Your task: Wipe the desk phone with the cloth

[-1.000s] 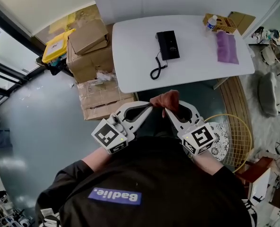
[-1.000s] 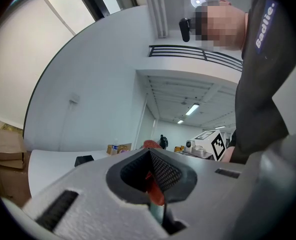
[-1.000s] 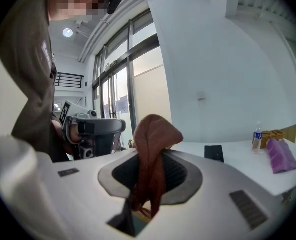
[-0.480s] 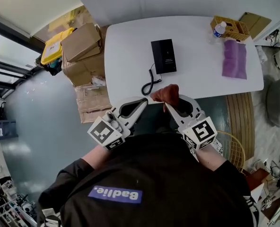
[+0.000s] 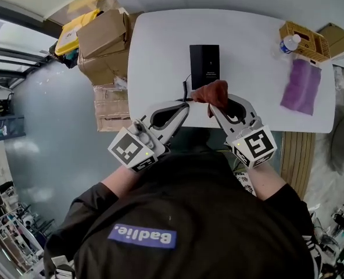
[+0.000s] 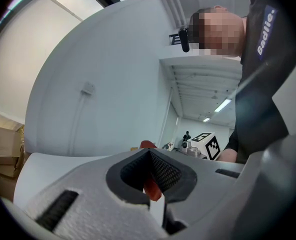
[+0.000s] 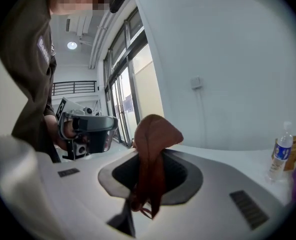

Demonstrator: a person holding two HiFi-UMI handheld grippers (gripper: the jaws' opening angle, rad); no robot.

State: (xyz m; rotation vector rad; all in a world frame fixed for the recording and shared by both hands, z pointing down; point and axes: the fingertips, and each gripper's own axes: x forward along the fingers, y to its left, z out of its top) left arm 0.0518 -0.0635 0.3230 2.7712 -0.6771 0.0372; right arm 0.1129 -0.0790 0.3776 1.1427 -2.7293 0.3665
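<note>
Clamping the crumpled rust-brown cloth (image 5: 212, 90): left hand-held gripper (image 5: 186, 102) and right hand-held gripper (image 5: 211, 107).

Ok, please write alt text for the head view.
The left gripper and right gripper pinch a red-brown cloth in their tongs over a white table, close to a black phone. A bottle and purple cloth sit at right.

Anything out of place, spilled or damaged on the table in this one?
Nothing stands out. The desk phone lies flat and square on the white table, the water bottle stands upright with no spill, and the purple cloth lies flat. The brown cloth is only bunched up, pinched by the left gripper and right gripper.
</note>
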